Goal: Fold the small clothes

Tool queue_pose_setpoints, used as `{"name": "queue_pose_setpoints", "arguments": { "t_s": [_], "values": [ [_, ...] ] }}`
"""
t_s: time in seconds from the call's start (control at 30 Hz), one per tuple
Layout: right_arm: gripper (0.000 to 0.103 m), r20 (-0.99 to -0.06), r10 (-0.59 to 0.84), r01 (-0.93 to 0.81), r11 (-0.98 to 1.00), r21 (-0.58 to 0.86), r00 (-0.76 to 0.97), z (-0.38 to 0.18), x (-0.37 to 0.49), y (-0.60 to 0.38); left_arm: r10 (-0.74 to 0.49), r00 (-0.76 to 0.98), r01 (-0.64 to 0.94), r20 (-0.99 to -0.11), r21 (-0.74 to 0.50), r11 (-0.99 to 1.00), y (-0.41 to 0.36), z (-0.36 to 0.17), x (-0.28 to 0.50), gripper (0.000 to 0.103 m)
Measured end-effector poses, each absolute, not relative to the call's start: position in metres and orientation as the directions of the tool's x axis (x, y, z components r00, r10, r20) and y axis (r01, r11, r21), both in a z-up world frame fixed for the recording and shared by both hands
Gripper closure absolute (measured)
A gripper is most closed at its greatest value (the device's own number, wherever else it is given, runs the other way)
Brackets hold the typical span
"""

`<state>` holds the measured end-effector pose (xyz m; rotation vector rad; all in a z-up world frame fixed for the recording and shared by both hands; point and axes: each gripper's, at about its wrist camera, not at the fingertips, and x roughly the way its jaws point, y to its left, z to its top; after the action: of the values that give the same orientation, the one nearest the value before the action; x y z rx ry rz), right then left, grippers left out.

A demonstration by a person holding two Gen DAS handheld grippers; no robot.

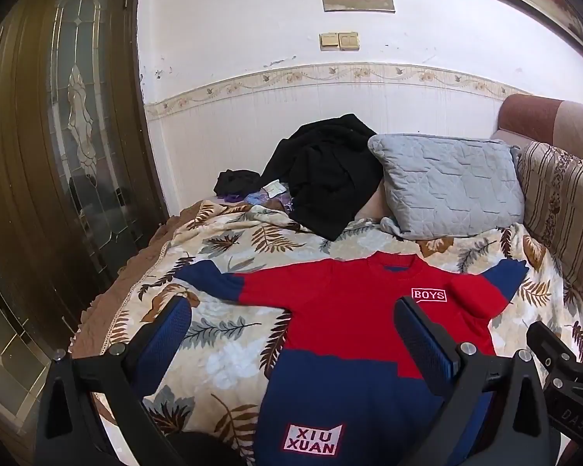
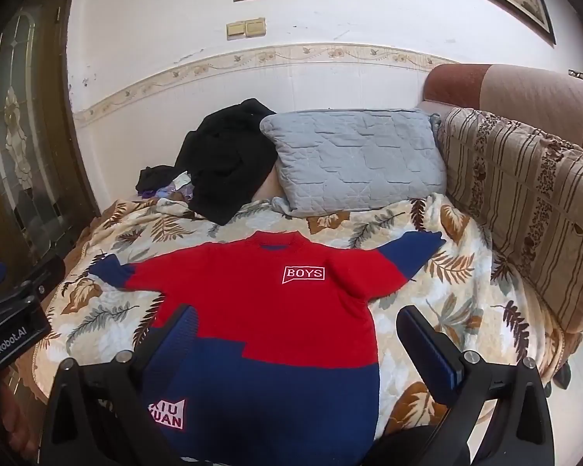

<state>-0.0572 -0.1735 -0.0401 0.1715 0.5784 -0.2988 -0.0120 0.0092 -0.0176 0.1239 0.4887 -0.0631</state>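
Note:
A small red and blue knitted sweater [image 1: 342,310] [image 2: 264,310] lies flat, front up, on a leaf-patterned blanket [image 1: 221,334] [image 2: 109,310], both sleeves spread out. It bears a "BOYS" patch on the chest and an "XIU XUAN" patch near the hem. My left gripper [image 1: 291,334] hovers open above the sweater's left side and hem, nothing between its blue pads. My right gripper [image 2: 295,345] is open too, above the sweater's lower right part, and holds nothing. The other gripper's body shows at the edge of each view.
A grey quilted pillow [image 1: 447,186] [image 2: 357,159] and a heap of black clothes [image 1: 330,174] [image 2: 225,163] lie behind the sweater by the white wall. A striped sofa back [image 2: 532,217] runs along the right. A dark glazed door [image 1: 70,136] stands at the left.

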Motion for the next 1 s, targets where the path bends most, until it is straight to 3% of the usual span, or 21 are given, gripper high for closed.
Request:
{"name": "queue_pose_setpoints", "arguments": {
  "t_s": [1.0],
  "values": [
    [0.0,-0.569,-0.229,0.323,0.944,0.069,0.79,-0.0446,-0.0485,-0.1769,-0.028,0.869,0.094,-0.494,0.11,0.989,0.011,-0.0262,-0.0015,0.0]
  ]
}}
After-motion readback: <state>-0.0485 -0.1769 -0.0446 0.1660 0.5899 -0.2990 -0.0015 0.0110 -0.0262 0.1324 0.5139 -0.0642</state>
